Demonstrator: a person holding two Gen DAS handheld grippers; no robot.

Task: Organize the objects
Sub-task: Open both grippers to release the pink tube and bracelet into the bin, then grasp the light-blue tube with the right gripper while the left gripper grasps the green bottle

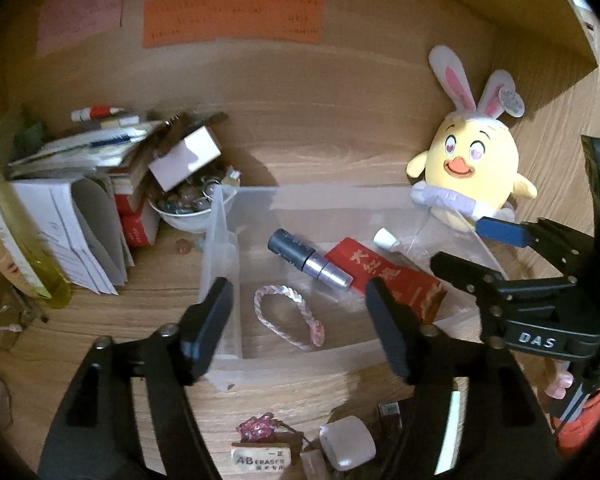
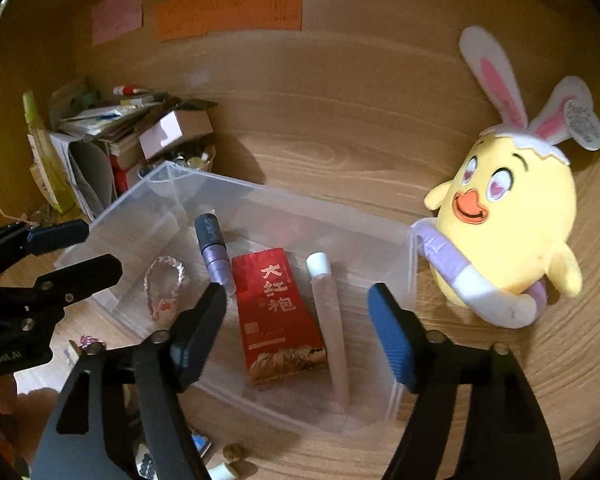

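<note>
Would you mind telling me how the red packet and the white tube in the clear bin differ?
The red packet is flat, wide and printed with large characters; the white tube is slim, plain and capped. The packet lies beside the purple pen, the tube nearer the plush chick. Both lie lengthwise in the bin.

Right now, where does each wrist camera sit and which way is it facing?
Left wrist: on the left gripper, angled down into the clear bin; its own open jaws show, the right gripper at right.
Right wrist: on the right gripper, angled down into the bin; open jaws, left gripper at left.
Shared: bin, red packet, plush chick.
</note>
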